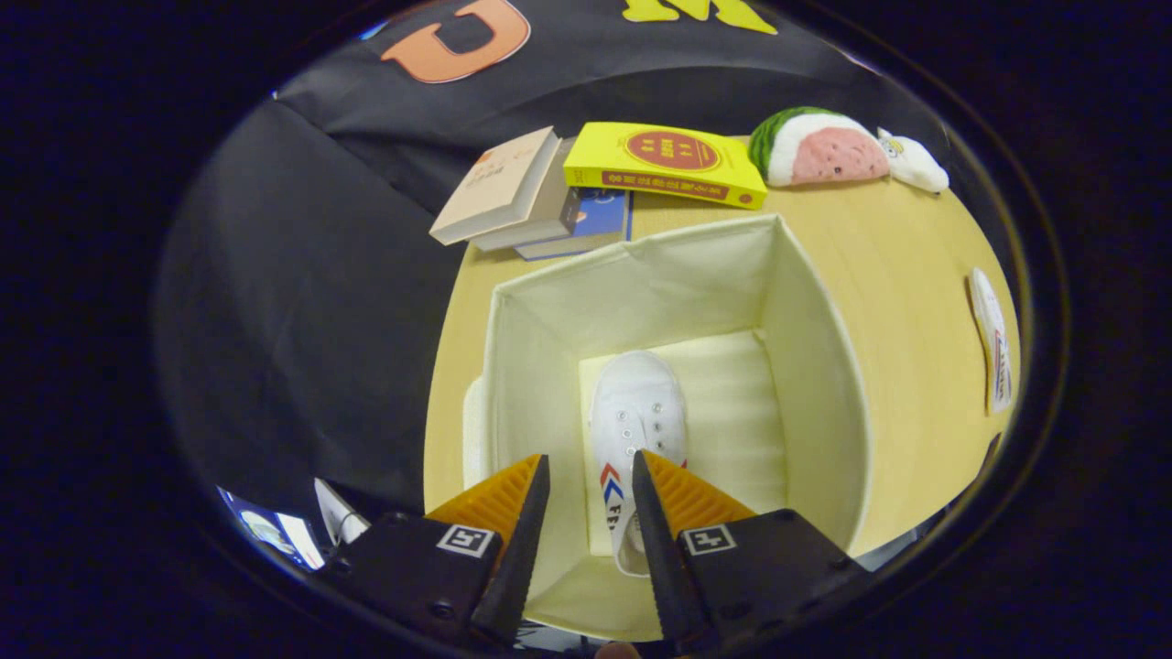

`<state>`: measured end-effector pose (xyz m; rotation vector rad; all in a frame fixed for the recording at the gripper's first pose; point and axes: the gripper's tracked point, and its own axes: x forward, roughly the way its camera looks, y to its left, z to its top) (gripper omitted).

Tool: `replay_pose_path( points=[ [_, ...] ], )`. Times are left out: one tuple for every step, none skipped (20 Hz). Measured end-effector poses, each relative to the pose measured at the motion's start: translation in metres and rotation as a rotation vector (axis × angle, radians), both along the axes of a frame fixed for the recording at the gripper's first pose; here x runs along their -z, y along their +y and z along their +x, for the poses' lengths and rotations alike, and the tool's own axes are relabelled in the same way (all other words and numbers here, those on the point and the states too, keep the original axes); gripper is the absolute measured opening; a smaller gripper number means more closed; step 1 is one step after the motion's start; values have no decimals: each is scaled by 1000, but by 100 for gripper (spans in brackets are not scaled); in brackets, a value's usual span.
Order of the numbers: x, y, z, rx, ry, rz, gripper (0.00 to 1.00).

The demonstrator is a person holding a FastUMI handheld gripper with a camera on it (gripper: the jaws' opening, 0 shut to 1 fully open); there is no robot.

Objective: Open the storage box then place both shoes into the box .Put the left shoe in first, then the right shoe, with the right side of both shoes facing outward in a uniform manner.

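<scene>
Fingers released above shoe inside open storage box on yellow table, books beyond.

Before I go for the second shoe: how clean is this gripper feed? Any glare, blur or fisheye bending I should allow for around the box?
Gripper view: even, soft light and no harsh glare; the box interior reads pale, so the white shoe has low contrast against it. Fisheye bending curves the table edge and splays the box walls. Books and shoe look sharp. The gripper is open, fingers apart above the shoe.
</scene>
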<state>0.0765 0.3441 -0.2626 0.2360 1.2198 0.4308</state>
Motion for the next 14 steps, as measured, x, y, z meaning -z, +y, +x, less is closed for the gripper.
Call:
replay_pose_path(
  points=[
    [-7, -4, -2, -5, -22, 4, 61],
    [-15, -11, -1, -7, -46, 6, 63],
    [-22, -17, -1, -7, -73, 5, 71],
    [-30, -27, 0, -9, -101, -2, 87],
    [-37, -35, -2, -12, -126, -6, 88],
    [-46, -45, -2, -14, -147, -8, 90],
    [-52, -56, -1, -10, -173, -9, 90],
    [-59, -70, -1, -9, -197, -15, 90],
    [-66, -85, -3, -7, -219, -20, 90],
    [-72, -100, -3, -4, -239, -23, 90],
    [-79, -116, -4, 1, -256, -27, 90],
    [-85, -135, -3, 6, -274, -31, 90],
    [-90, -154, -2, 16, -290, -37, 90],
    [-95, -176, 1, 30, -306, -44, 90]
  ],
)
